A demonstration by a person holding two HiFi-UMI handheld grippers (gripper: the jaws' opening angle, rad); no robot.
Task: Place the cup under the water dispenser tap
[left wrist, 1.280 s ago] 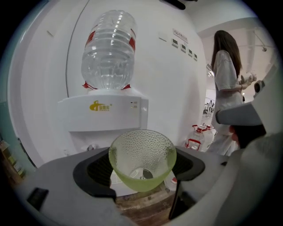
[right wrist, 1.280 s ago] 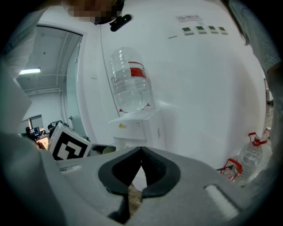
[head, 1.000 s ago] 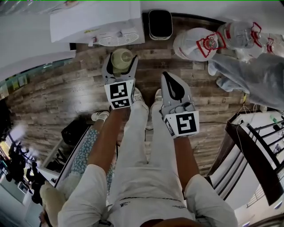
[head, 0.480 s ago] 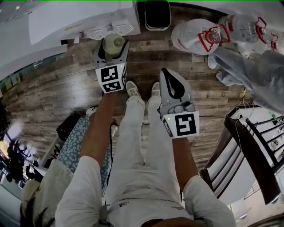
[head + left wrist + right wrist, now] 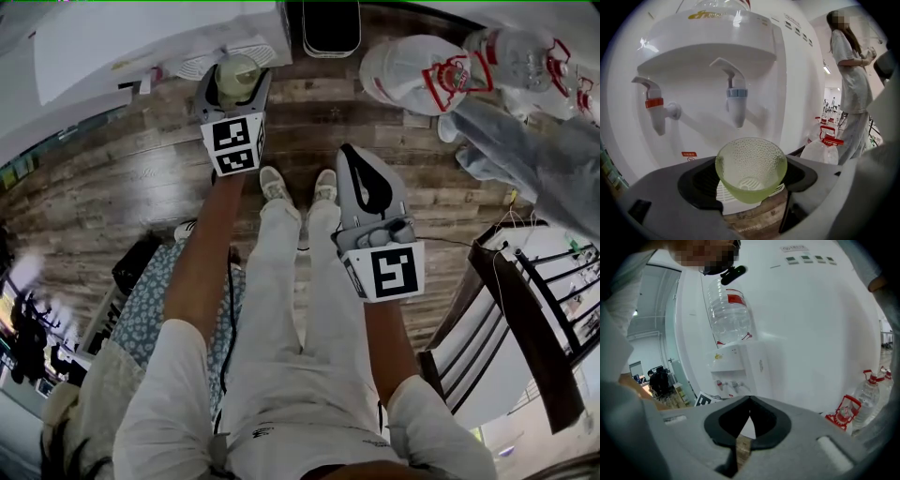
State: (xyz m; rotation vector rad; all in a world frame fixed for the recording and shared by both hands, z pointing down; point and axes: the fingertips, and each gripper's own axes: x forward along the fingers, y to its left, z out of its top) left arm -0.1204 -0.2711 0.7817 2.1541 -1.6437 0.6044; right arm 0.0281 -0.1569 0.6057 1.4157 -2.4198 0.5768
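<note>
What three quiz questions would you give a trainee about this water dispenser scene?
1. True or false: the left tongs grip a green cup.
2. Which tap is the cup nearer to? A: the red tap. B: the blue tap. C: it is equally near to both.
3. What do the right tongs hold?

Key: 1 true. 2 B. 3 nothing; their tips meet with nothing between them.
</note>
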